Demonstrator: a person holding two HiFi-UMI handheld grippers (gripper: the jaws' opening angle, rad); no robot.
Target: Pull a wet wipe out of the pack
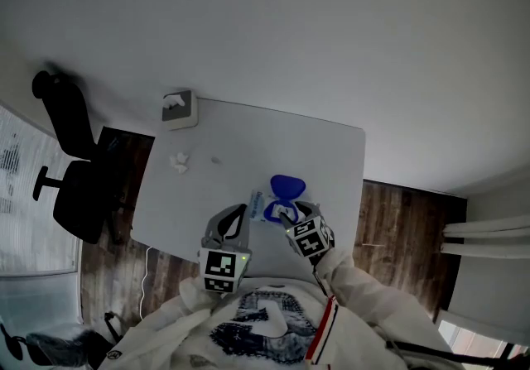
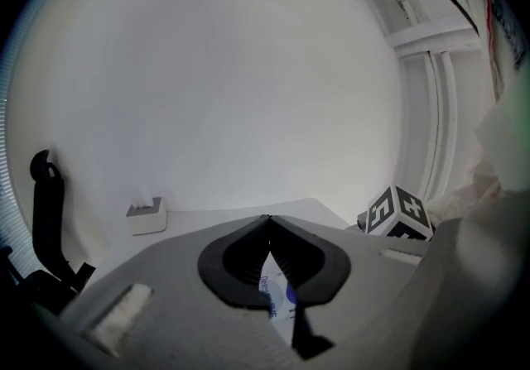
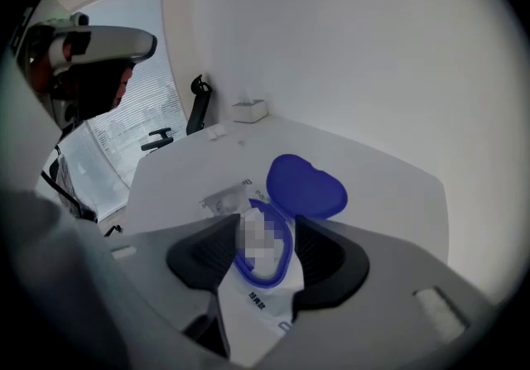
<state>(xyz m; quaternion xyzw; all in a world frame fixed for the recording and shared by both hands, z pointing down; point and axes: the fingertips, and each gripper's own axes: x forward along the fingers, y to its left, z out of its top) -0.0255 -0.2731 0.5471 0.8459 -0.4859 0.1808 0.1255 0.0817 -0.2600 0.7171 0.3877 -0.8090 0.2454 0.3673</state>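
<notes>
right now my left gripper [image 2: 267, 223] is clamped on the near edge of the pack [image 2: 278, 299], jaws closed with the thin printed film pinched between them at the lower centre of the left gripper view. my right gripper [image 3: 266, 226] has its jaws apart, one on each side of the blue-rimmed opening [image 3: 258, 283], and they press on nothing that i can see. the pack's white body runs down between them toward the bottom of the frame. the blue lid [image 3: 306, 186] is flipped up and lies just beyond the opening, at centre frame. a wet wipe should sit in that opening, but the spot is blurred and i cannot make out its fold. i judge the wipe soft, damp and limp, likely to cling to the sheet beneath it and to tear if nipped by too little. i would take whatever tuft stands proud in the middle of the ring, tips only, and draw straight up while the left side pins the light, floppy pack down. in the head view the pack lies at lower centre on the white table [image 1: 273, 145], between both grippers. further out, toward the upper left, a small crumpled white piece [image 1: 179, 163] lies well apart from the pack. a box [image 1: 180, 108] sits at the table's far corner, and an office chair [image 1: 70, 170] stands off the left edge.
</notes>
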